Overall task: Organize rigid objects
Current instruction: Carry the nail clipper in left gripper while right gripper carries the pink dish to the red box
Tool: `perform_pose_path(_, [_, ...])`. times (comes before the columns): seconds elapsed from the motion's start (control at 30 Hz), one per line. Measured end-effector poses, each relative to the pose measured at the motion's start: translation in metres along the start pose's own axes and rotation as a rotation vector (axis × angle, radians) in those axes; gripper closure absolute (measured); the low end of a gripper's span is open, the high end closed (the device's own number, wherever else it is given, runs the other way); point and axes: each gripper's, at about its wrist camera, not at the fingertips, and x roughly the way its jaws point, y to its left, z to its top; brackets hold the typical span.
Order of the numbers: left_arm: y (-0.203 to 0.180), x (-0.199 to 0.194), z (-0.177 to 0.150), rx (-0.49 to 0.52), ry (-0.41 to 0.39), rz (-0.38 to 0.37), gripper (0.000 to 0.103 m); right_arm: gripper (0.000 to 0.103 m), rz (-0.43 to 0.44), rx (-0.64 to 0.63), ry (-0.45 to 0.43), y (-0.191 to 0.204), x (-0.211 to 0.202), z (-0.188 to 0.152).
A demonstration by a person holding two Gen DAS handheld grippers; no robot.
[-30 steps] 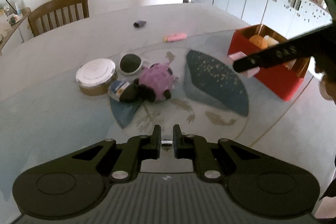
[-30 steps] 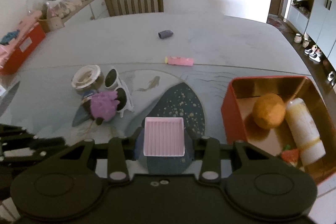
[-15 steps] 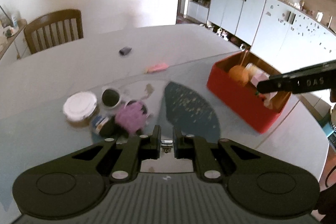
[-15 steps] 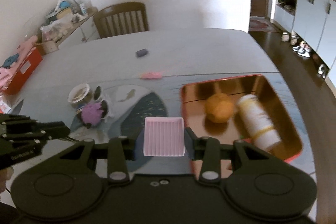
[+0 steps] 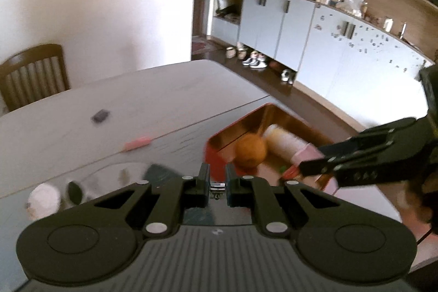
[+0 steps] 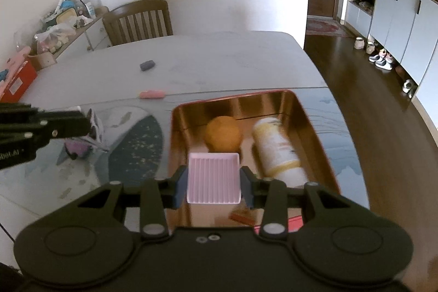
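My right gripper (image 6: 213, 182) is shut on a pink ribbed square dish (image 6: 213, 178) and holds it above the near part of the red box (image 6: 312, 125). The box holds an orange (image 6: 223, 134), a white and yellow bottle (image 6: 276, 149) and a small red item (image 6: 242, 216). In the left wrist view the right gripper (image 5: 303, 166) with the pink dish (image 5: 306, 155) hangs over the red box (image 5: 213, 155). My left gripper (image 5: 217, 175) is shut and empty, held above the table left of the box.
On the table lie a pink marker (image 6: 152, 94), a small dark block (image 6: 147, 65), a purple plush (image 6: 78, 148), sunglasses (image 6: 94, 125) and a white-lidded jar (image 5: 43, 200). A wooden chair (image 6: 138, 21) stands at the far side. The table's right edge drops to the floor.
My right gripper has carried the pink dish rightward from over the mat to above the red box. My left gripper has lifted and turned right, toward the box.
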Motion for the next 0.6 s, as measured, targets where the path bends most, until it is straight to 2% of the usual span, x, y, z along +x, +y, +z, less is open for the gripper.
perform_pose_path(0.27, [-0.041,0.041,0.025,-0.005,0.019,-0.054,0.092,0.063,0.01,-0.047,0.032,-0.027,0.011,0.0])
perform_pose_path(0.47, [-0.059,0.075,0.033,-0.035,0.058,-0.082,0.092,0.063,0.045,-0.126,0.058,-0.028,0.019,-0.001])
perform_pose_path(0.6, [-0.065,0.098,0.033,-0.046,0.086,-0.072,0.092,0.063,0.051,-0.176,0.069,-0.028,0.024,-0.001])
